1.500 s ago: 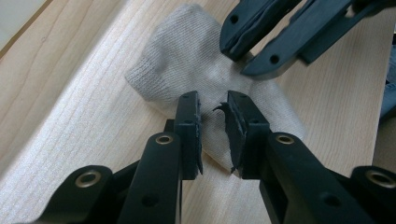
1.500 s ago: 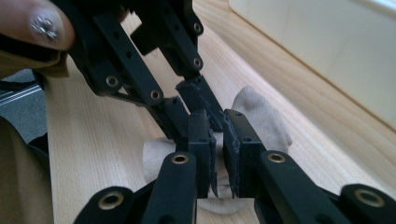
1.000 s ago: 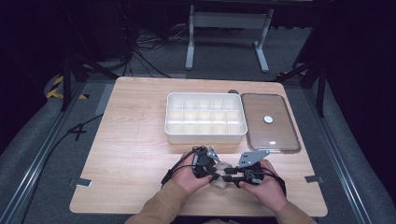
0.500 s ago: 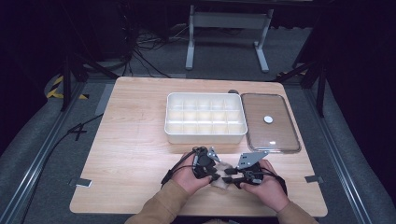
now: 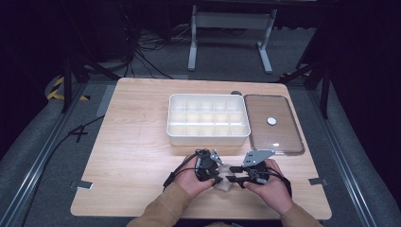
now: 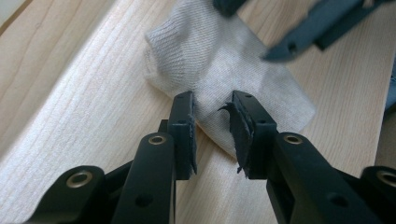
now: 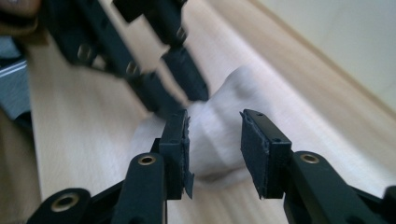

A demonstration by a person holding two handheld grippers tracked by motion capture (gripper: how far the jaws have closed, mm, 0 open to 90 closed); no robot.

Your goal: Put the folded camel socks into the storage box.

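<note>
A small white cloth (image 5: 223, 183) is being worked at the bench's (image 5: 142, 156) lower middle. Left tongs (image 6: 212, 114) look part-open around it; right tongs' (image 7: 214, 135) jaws have just been widening. A fresh pinch is probably needed next.

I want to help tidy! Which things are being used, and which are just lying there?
In use: cloth, left gripper, right gripper.
Lying about: tray, lid.
</note>
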